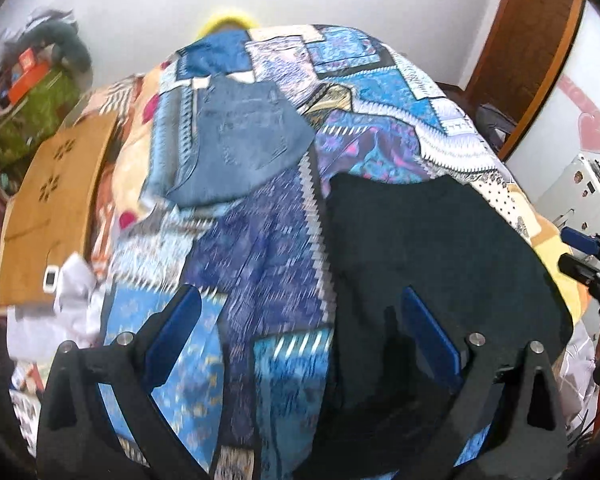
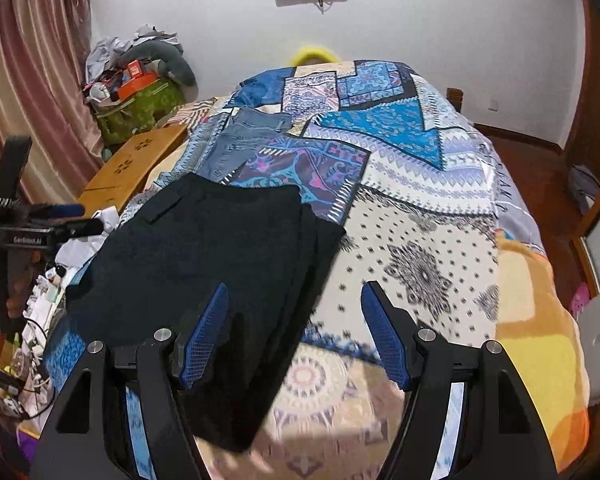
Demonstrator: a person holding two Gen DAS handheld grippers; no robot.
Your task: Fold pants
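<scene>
Black pants (image 2: 204,256) lie folded beneath both empty, spread claws: left (image 1: 300,336), right (image 2: 294,332).

Folded pants (image 2: 204,256) on bed (image 2: 432,240), jeans (image 2: 244,140) behind them, board (image 2: 132,168) left

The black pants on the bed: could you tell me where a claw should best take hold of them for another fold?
Grip the black pants at the near right corner, coming from the right claw's side. The layered edges lie stacked and exposed there, over the bedspread, so one pinch gathers them all.
</scene>
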